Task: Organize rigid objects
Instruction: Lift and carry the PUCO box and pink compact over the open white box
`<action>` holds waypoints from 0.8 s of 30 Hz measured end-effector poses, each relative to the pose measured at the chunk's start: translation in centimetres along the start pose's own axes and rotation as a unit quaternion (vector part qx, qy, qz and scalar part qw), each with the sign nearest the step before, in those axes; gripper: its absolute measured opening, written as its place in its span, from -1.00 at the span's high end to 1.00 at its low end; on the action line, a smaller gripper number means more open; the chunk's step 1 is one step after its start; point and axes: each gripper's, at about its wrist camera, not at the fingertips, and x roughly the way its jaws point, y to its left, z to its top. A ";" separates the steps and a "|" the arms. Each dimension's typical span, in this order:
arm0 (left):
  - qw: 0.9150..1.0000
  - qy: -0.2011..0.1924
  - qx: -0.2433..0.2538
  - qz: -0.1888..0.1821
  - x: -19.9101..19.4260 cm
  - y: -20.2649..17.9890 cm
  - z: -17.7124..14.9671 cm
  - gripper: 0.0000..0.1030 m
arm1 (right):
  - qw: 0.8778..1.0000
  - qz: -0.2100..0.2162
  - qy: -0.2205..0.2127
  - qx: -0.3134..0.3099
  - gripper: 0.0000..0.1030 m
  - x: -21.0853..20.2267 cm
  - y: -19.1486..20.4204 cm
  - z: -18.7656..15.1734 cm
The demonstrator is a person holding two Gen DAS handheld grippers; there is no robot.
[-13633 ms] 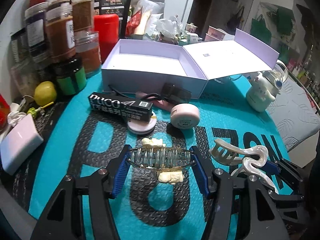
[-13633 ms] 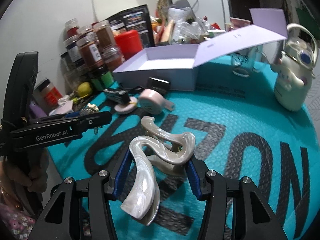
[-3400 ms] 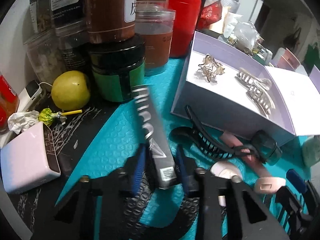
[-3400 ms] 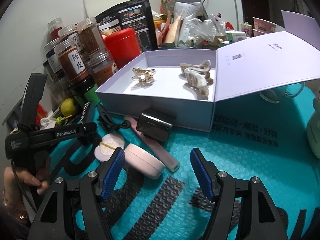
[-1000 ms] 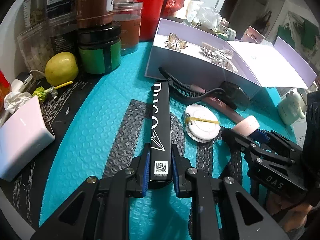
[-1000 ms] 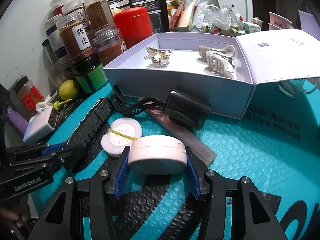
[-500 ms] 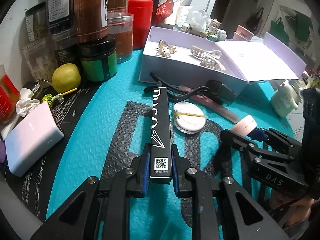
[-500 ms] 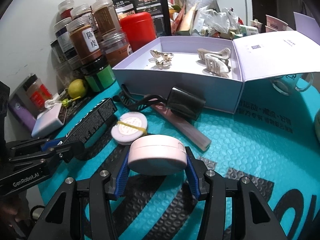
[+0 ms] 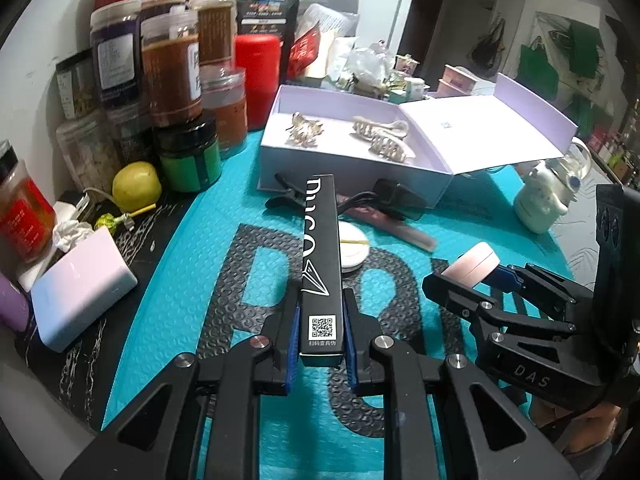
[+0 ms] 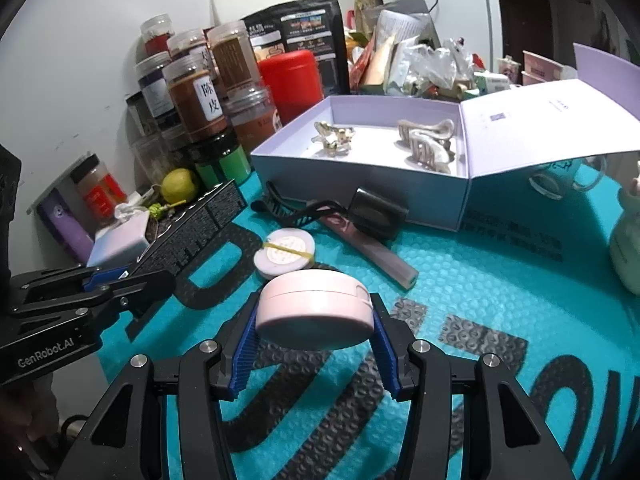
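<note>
Your left gripper (image 9: 320, 332) is clamped on the near end of a long black rectangular carton with white lettering (image 9: 321, 248), and its long axis runs straight toward 12 o'clock, pointing at the front wall of the open pale lilac cardboard box (image 9: 348, 166). Your right gripper (image 10: 314, 338) pinches a round pink plastic compact (image 10: 314, 310) by its rim, lying flat, lifted off the teal bubble mat (image 10: 500, 300); from it the box sits at about 1 o'clock.

The carton looks close to the box's width, so I judge you should turn it crosswise before lowering it. Inside, a gold metal hair claw (image 9: 304, 130) lies at the left and two pearly beige hair claws (image 9: 384, 136) toward the right.

Between you and the box lie a black comb-like clip (image 10: 298, 206), a dusty-pink flat bar (image 10: 372, 254) and a white round puff banded in yellow (image 10: 285, 256); carry both loads over them. The compact is nearer the open right side.
</note>
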 end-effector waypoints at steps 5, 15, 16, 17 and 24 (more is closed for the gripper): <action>1.000 -0.009 0.013 -0.009 -0.6 -1.0 0.4 0.65 | 1.000 -0.009 -0.008 0.001 0.03 -1.4 -0.1 0.0; 0.998 -0.036 0.030 -0.028 -1.4 -2.3 2.6 0.65 | 1.000 -0.019 -0.023 -0.008 0.03 -2.8 -0.2 2.0; 0.998 -0.038 0.031 -0.030 -1.4 -2.3 2.9 0.65 | 0.999 -0.019 -0.025 -0.008 0.03 -2.9 -0.3 2.3; 0.998 -0.040 0.031 -0.031 -1.4 -2.4 3.1 0.65 | 0.999 -0.018 -0.026 -0.008 0.03 -3.0 -0.4 2.6; 0.997 -0.050 0.034 -0.037 -1.2 -2.6 5.5 0.65 | 0.999 -0.018 -0.033 -0.018 0.03 -3.2 -0.9 4.6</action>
